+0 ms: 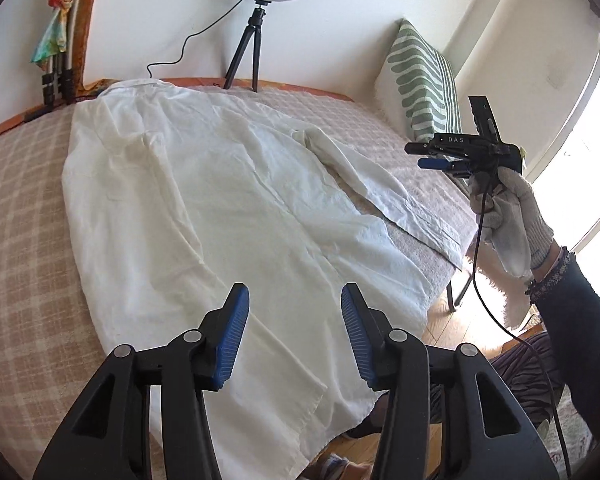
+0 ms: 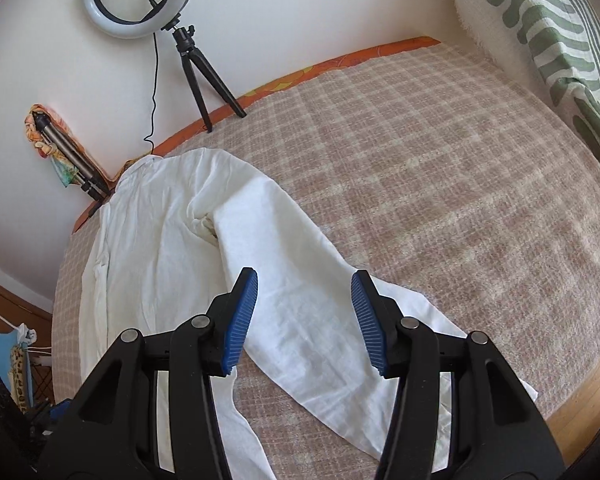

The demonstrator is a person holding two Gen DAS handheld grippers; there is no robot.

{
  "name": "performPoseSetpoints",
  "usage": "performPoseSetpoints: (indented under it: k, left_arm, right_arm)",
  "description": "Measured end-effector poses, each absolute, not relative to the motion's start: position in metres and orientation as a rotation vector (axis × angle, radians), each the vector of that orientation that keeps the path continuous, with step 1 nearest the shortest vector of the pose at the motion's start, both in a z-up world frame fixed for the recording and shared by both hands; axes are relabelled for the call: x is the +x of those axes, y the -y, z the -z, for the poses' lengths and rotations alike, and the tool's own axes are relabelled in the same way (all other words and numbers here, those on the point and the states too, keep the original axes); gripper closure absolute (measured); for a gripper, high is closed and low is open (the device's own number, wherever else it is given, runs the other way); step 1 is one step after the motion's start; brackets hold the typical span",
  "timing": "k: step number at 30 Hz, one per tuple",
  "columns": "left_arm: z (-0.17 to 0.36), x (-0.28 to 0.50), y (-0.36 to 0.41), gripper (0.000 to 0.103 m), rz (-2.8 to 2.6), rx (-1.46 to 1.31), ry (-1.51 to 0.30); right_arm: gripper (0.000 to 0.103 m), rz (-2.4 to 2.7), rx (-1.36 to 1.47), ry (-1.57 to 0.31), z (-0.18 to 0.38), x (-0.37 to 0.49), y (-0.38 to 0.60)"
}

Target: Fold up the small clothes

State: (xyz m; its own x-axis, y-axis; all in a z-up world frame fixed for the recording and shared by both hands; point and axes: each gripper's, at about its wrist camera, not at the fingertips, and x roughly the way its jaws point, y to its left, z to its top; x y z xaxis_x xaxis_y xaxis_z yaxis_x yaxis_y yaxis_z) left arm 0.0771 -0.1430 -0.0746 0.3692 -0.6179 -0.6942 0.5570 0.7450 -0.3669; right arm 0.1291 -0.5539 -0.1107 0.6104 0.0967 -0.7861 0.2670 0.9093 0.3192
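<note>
A white long-sleeved shirt (image 1: 188,192) lies spread flat on the checked bed cover (image 1: 20,208), collar toward the far wall. One sleeve (image 1: 380,188) stretches out to the right, its cuff at the bed's edge. My left gripper (image 1: 295,304) is open and empty above the shirt's hem. My right gripper (image 2: 304,292) is open and empty above that sleeve (image 2: 300,280). It also shows in the left wrist view (image 1: 424,156), held in a gloved hand in the air past the right bed edge.
A ring light on a small tripod (image 1: 252,40) stands at the back of the bed by the wall. A green striped pillow (image 1: 424,80) leans at the back right. Folded tripods (image 1: 60,76) lean at the back left. Wooden floor (image 1: 448,328) lies beyond the bed's right edge.
</note>
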Motion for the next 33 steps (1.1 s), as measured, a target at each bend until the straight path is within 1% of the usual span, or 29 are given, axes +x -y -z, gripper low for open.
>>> performPoseSetpoints:
  k: [7,14,18,24,25,26,27,28,33]
  left_arm:
    - [0.077,0.091,0.184,0.056,0.808,-0.062,-0.946]
    - [0.09,0.1,0.205,0.056,0.822,-0.081,-0.985]
    - [0.093,0.098,0.207,0.056,0.822,-0.081,-0.996]
    - [0.094,0.096,0.205,0.056,0.799,-0.081,-0.997]
    - [0.094,0.096,0.204,0.056,0.796,-0.085,-0.997]
    - [0.094,0.096,0.204,0.056,0.794,-0.087,-0.996]
    - [0.093,0.095,0.204,0.056,0.792,-0.086,-0.993]
    - [0.093,0.094,0.204,0.056,0.79,-0.083,-0.989]
    - [0.095,0.088,0.203,0.056,0.786,-0.08,-0.984]
  right_arm:
    - [0.046,0.212,0.436,-0.976,0.138,0.093,0.611]
    - [0.046,0.282,0.446,-1.031,0.169,0.059,0.646]
    - [0.046,0.223,0.461,-1.056,0.18,0.049,0.646]
    - [0.047,0.199,0.397,-1.048,0.18,0.039,0.628]
    - [0.054,0.2,0.377,-1.048,0.18,0.039,0.624]
    - [0.067,0.195,0.362,-1.046,0.18,0.039,0.619]
    - [0.075,0.186,0.356,-1.046,0.18,0.039,0.615]
    - [0.095,0.168,0.369,-1.046,0.18,0.04,0.612]
    - [0.097,0.165,0.423,-0.997,0.17,0.039,0.603]
